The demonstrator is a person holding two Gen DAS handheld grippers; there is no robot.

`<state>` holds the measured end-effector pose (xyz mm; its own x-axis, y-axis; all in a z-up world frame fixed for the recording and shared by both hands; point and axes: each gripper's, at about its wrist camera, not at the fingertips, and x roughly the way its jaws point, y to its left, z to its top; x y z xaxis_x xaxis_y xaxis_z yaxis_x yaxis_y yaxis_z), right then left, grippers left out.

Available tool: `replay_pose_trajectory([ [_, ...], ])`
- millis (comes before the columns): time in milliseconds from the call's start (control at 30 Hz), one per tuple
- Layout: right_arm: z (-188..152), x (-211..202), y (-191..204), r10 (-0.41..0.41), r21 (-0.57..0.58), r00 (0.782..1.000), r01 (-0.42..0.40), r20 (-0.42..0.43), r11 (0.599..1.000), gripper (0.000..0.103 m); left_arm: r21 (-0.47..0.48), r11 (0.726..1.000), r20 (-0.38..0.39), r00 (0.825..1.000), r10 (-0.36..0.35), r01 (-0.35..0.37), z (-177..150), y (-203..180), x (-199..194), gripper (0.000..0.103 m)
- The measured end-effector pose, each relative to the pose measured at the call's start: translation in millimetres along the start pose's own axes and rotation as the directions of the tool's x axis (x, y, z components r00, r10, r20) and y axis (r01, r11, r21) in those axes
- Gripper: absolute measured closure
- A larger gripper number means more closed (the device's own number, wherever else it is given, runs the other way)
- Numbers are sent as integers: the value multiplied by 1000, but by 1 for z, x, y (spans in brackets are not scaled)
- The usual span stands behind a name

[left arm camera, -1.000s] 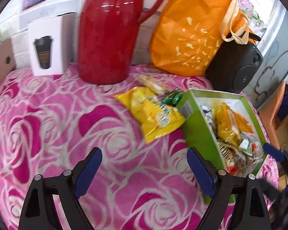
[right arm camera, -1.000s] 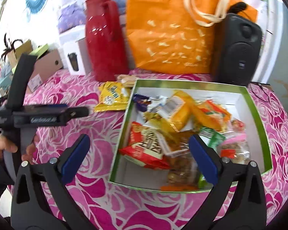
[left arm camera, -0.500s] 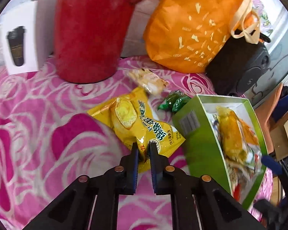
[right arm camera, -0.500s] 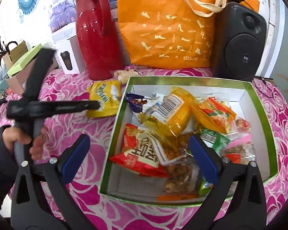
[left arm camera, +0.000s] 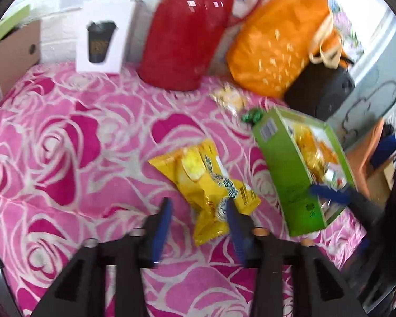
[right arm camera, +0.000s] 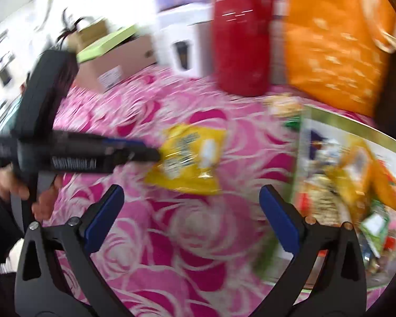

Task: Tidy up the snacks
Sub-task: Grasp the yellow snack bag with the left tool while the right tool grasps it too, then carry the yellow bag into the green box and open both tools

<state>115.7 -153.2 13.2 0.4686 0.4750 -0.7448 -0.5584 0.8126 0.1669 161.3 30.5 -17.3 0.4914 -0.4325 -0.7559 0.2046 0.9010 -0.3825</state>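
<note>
A yellow snack bag [left arm camera: 203, 182] [right arm camera: 190, 158] lies on the pink rose cloth, left of the green box [left arm camera: 282, 163] [right arm camera: 343, 121], which holds several snacks. My left gripper [left arm camera: 198, 202] [right arm camera: 145, 155] is part-way open around the bag's near corner: the right finger touches the bag, the left finger stands clear of it. My right gripper [right arm camera: 192, 189] hangs wide open above the cloth, just in front of the yellow bag, holding nothing. A pale snack packet [left arm camera: 228, 99] and a small green packet [left arm camera: 252, 116] lie behind the box's far corner.
Along the back stand a red jug [left arm camera: 195, 31], an orange shopping bag [left arm camera: 279, 42], a black speaker [left arm camera: 319, 92] and a white carton with a cup picture [left arm camera: 103, 37]. A cardboard box [left arm camera: 10, 55] sits at the far left. A hand [right arm camera: 18, 187] holds the left gripper.
The left gripper, shut on the yellow bag half a second ago, has opened part-way; the bag now lies further from the jug and box. The right gripper has swung left, off the box.
</note>
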Motion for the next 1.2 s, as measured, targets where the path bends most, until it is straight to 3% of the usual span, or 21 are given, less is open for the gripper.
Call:
replay_pose_trajectory([
  [67, 2, 14, 13, 1, -35, 1000, -1, -18, 999, 1, -12, 1000, 23, 999, 25, -25, 3, 3, -2, 48],
  [167, 3, 37, 15, -5, -20, 999, 4, -45, 1000, 7, -10, 1000, 0, 1000, -5, 5, 7, 1, 6, 48],
  [267, 1, 55, 5, -72, 15, 995, 73, -69, 997, 10, 3, 1000, -31, 999, -20, 20, 8, -5, 20, 48],
  [367, -3, 66, 0, -71, 41, 994, 75, -85, 996, 23, 16, 1000, -54, 998, -21, 22, 8, -10, 33, 48],
  [433, -7, 74, -2, -62, 65, 993, 69, -105, 996, 41, 29, 1000, -78, 997, 1, 1, 7, -11, 44, 50],
  [467, -9, 78, -3, -62, 80, 992, 71, -111, 994, 45, 29, 1000, -88, 996, -3, 5, 6, -11, 49, 68],
  [567, -14, 74, -6, -96, 92, 990, 106, -104, 990, 78, 53, 998, -77, 997, 25, -21, 2, -17, 48, 76],
  [600, -14, 71, -9, -101, 109, 990, 112, -100, 988, 95, 69, 997, -68, 997, 35, -30, 2, -21, 44, 79],
  [700, -14, 56, -16, -65, 168, 996, 75, -66, 983, 94, 94, 995, -48, 998, 31, -26, 2, -30, 32, 82],
  [1200, -11, -31, -12, -121, 173, 985, 99, 121, 980, 95, 219, 976, 88, 996, -3, -16, 11, -101, -26, 82],
])
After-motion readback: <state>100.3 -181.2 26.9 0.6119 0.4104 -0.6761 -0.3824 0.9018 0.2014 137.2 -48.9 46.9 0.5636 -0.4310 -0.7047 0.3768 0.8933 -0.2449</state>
